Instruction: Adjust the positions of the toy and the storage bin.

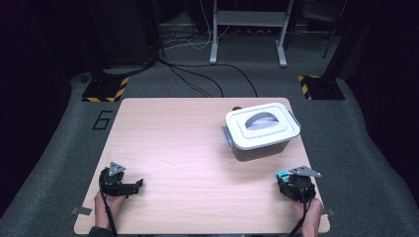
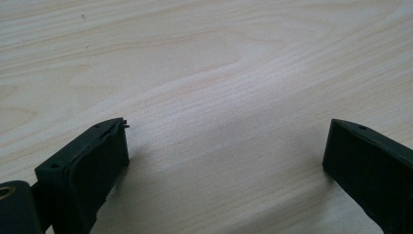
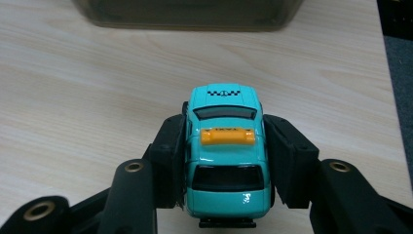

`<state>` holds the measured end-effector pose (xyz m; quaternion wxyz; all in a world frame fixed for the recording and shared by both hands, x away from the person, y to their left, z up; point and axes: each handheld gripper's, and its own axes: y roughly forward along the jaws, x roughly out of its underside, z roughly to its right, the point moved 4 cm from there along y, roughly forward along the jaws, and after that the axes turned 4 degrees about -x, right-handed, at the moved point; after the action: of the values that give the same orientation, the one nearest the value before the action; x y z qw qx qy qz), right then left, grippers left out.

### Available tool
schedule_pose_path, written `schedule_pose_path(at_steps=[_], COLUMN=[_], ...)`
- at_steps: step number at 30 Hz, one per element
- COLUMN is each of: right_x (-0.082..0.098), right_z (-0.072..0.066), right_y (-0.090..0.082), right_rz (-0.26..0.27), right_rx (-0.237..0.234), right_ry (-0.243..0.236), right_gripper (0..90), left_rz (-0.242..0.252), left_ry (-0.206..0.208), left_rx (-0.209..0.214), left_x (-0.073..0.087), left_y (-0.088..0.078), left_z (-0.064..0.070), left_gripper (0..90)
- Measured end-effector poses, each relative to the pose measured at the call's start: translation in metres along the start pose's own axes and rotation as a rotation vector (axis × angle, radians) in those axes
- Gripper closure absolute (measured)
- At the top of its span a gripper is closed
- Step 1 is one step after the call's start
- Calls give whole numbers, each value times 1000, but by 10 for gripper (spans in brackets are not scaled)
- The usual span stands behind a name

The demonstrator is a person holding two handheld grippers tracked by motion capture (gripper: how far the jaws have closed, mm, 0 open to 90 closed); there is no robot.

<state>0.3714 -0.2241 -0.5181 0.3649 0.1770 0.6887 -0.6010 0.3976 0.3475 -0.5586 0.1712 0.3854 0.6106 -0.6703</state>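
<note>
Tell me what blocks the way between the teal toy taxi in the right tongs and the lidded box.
On the table, nothing stands between them: bare wood separates the toy taxi, clamped in the right tongs, from the box. The white lid sits on the box, so it would bar the taxi from going inside.

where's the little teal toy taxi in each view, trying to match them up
High view: the teal toy taxi sits low at the right, in the right gripper near the table's edge.
Left gripper view: not in it; bare wooden table between open jaws.
Right gripper view: centre, taxi clamped between the jaws.
Shared landmark: the lidded storage box, whose dark base runs along the top edge.
</note>
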Motion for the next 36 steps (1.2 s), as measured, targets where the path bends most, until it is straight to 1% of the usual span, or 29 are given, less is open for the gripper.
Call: schedule_pose_path(at_steps=[5, 6, 7, 8, 9, 10, 12, 13, 14, 15, 16, 18, 21, 22, 23, 24, 25, 30, 31, 34, 35, 36], right_x=[1, 1, 1, 1, 1, 1, 2, 2, 2, 1, 1, 2, 2, 3, 3, 3, 3, 3, 3, 3, 4, 5], right_z=[17, 23, 23, 29, 29, 35, 37, 40, 42, 45, 46, 52, 56, 60, 60, 63, 63, 66, 66, 67, 69, 70], right_y=[5, 6, 6, 8, 8, 11, 11, 13, 13, 15, 15, 17, 18, 18, 18, 19, 19, 20, 20, 19, 19, 17], right_rz=[-12, -13, -13, -14, -14, -16, -19, -23, -27, -27, -28, -32, -34, -34, -34, -32, -32, -30, -31, -28, -28, -26], right_rx=[22, 30, 30, 38, 38, 45, 47, 51, 56, 59, 61, 74, 81, 89, 89, 95, 95, 105, 108, 114, 115, 120], right_ry=[31, 48, 48, 61, 61, 73, 69, 86, 85, 83, 92, 95, 104, 117, 117, 118, 118, 121, 119, 132, 128, 138], right_gripper=[524, 524, 524, 524, 524, 524, 523, 524, 524, 524, 524, 523, 524, 524, 524, 523, 523, 523, 523, 523, 523, 523], left_rz=[2, 4, 3, -3, -5, -5, 2, -5, 4, 1, 3, 3, 3, -4, 1, 1, -4, 3, -3, 0, 4, 3], left_ry=[0, -1, -1, 1, 2, 2, -1, 2, -1, 0, -1, -1, -1, 1, 0, 0, 2, -1, 1, 0, -1, -1], left_rx=[-2, -2, -2, 1, 1, 1, -2, 1, -2, 0, -2, -2, -2, 1, -1, -1, 1, -1, 1, 0, -2, -2], left_x=[0, 0, 0, 0, 0, 0, 0, 0, 0, 0, 0, 0, 0, 0, 0, 0, 0, 0, 0, 0, 0, 0], left_y=[0, 0, 0, 0, 0, 0, 0, 0, 0, 0, 0, 0, 0, 0, 0, 0, 0, 0, 0, 0, 0, 0], left_z=[0, 0, 0, 0, 0, 0, 0, 0, 0, 0, 0, 0, 0, 0, 0, 0, 0, 0, 0, 0, 0, 0], left_gripper=[25, 25, 25, 25, 25, 25, 25, 25, 25, 25, 25, 25, 25, 25, 25, 25, 25, 25, 25, 25, 25, 25])
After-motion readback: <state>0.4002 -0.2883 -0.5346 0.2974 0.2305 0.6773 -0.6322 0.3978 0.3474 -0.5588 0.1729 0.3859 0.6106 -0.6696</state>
